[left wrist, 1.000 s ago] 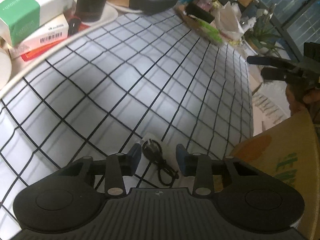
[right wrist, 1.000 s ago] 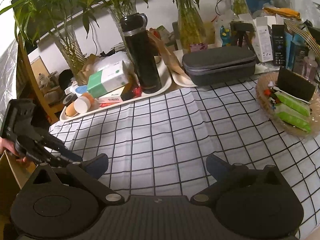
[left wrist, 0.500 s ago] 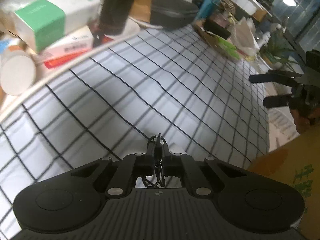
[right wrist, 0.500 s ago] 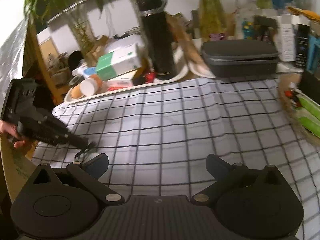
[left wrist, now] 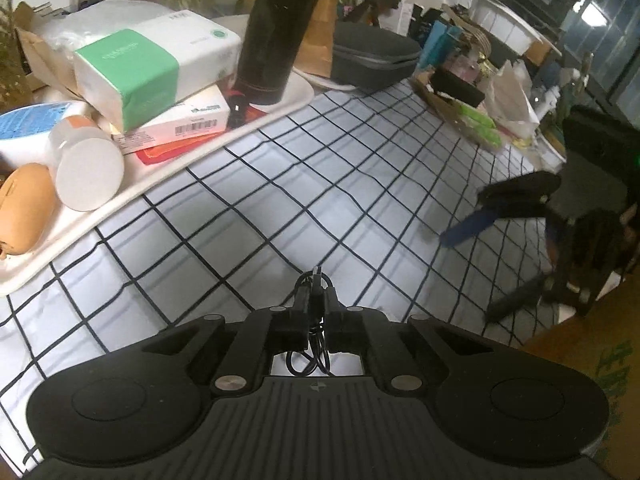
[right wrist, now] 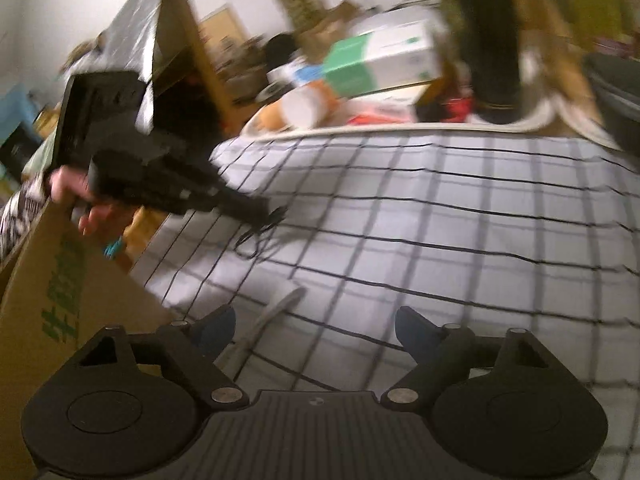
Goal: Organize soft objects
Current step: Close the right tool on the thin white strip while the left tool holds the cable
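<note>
Since earlier: left hand-held gripper (left wrist: 316, 312) clamped coiled black cable (left wrist: 314, 336), loops dangling below; right hand-held gripper (right wrist: 314, 326) closing, empty.

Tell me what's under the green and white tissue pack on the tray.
The tissue pack rests on a white barcoded box, with something red beneath that, all on the white tray. What lies further under the stack is covered.

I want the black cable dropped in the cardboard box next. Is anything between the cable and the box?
Nothing visible. The left gripper is shut on the black cable, and only bare checked cloth lies between it and the cardboard box.
</note>
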